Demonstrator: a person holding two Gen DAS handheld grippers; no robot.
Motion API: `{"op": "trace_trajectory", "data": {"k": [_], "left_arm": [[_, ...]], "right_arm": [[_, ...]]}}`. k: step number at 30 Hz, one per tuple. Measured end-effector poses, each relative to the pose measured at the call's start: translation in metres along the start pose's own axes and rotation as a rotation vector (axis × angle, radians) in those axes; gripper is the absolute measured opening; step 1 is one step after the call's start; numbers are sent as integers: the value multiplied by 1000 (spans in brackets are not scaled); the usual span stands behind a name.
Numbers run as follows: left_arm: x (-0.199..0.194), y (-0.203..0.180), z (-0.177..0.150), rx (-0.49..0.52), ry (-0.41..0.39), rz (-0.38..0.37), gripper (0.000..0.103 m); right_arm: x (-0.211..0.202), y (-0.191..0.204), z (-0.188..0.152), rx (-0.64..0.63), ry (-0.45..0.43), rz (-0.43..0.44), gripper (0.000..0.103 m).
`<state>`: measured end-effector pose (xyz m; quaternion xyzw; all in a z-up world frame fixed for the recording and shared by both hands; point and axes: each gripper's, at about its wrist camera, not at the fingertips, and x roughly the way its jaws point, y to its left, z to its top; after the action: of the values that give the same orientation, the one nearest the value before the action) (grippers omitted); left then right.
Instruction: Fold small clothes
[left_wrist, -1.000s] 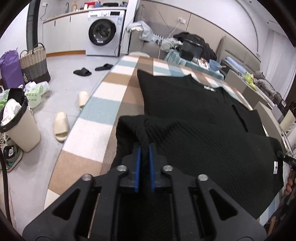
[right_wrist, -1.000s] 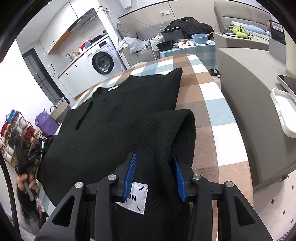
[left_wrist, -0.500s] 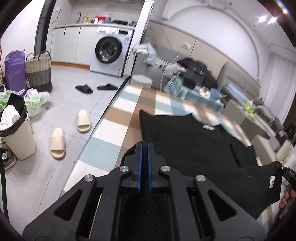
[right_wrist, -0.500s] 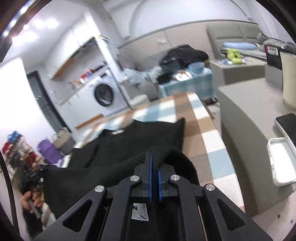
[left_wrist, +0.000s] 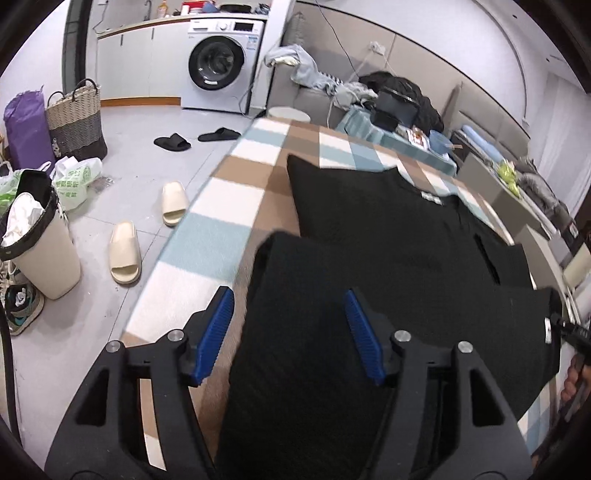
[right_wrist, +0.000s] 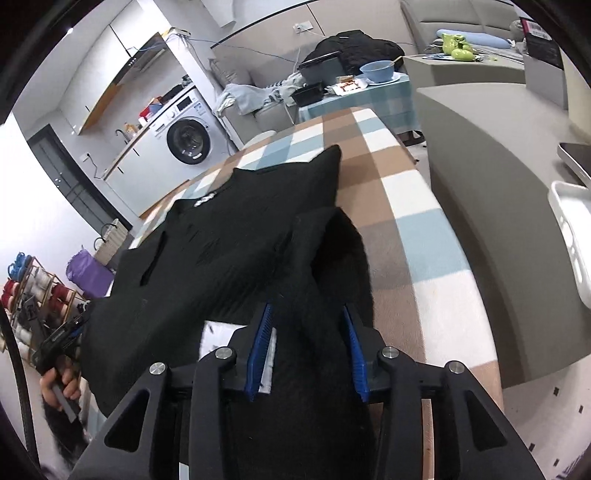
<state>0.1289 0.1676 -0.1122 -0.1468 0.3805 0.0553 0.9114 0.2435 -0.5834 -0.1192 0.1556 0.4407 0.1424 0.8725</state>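
Black ribbed-knit garment (left_wrist: 388, 236) half folded on the plaid-covered counter (left_wrist: 225, 206), both tongs just let go.

Nearest the cameras, the left tongs (left_wrist: 290, 334) have just been opening; their blue pads stand well apart, with the garment's turned-over hem between them and untouched. The right tongs (right_wrist: 306, 352) have likewise just been opening, and dark knit lies between the blue pads; whether it touches them cannot be told. A white label (right_wrist: 214, 341) shows just beside the right tongs. The garment's lower part is doubled over its body, and the rest lies flat toward the neck tag. Beyond are beige slippers (left_wrist: 125, 254) on grey floor, a woven basket (left_wrist: 75, 120) and a white washing machine (left_wrist: 221, 66).
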Motion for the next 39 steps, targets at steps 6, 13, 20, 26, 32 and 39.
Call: {"op": "trace_trajectory", "data": {"k": [6, 13, 20, 26, 32, 39], "left_arm": [[10, -9, -8, 10, 33, -16, 60], [21, -15, -6, 21, 56, -40, 62], [26, -15, -6, 11, 82, -46, 62], [29, -24, -8, 60, 96, -50, 62], [29, -26, -10, 72, 89, -72, 53], [24, -36, -17, 150, 75, -39, 26]], "right_arm": [[7, 8, 4, 31, 12, 11, 51], [17, 19, 7, 8, 61, 13, 58], [21, 24, 7, -35, 90, -4, 61], [23, 27, 7, -69, 99, -3, 65], [25, 30, 7, -79, 92, 10, 65], [27, 45, -1, -189, 103, -31, 45]]}}
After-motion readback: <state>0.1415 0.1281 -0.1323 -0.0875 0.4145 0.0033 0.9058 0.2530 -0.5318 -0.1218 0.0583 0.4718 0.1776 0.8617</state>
